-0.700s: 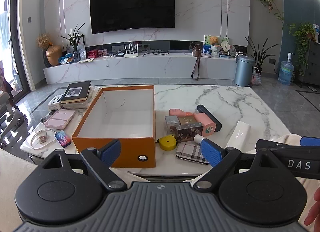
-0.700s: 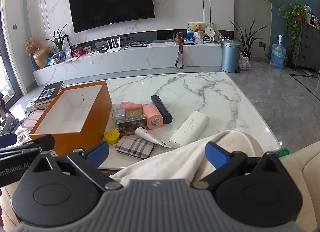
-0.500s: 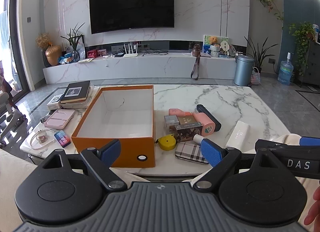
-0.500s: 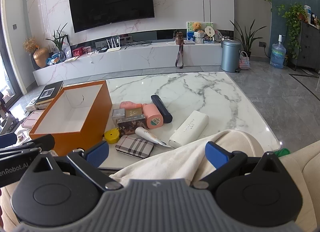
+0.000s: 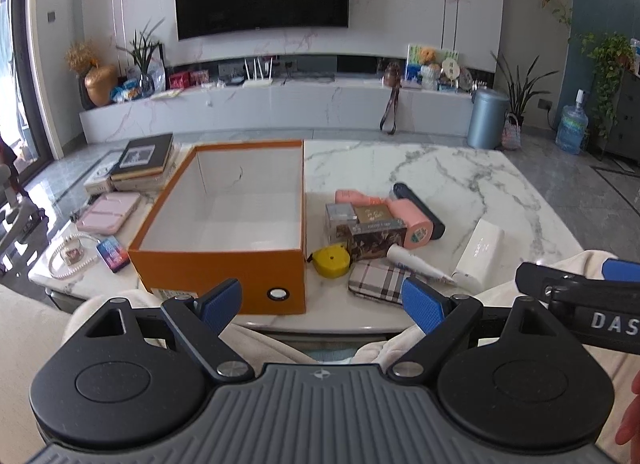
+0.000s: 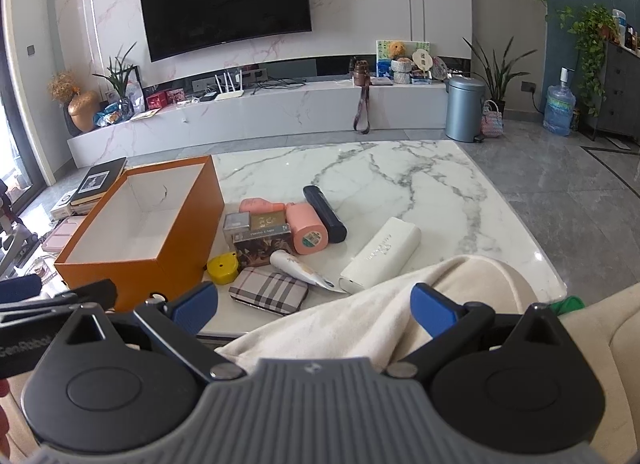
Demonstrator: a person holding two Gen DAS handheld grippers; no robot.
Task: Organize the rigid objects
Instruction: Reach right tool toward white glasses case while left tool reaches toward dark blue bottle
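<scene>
An empty orange box stands open on the marble table. Right of it lie a yellow tape measure, a plaid case, a patterned brown box, a pink bottle, a dark cylinder, a white tube and a white box. My left gripper and right gripper hover open before the table's near edge, holding nothing.
Books, a pink case, beads and a small card lie left of the box. A cream blanket covers a person's lap below the grippers. A TV wall and low cabinet stand behind.
</scene>
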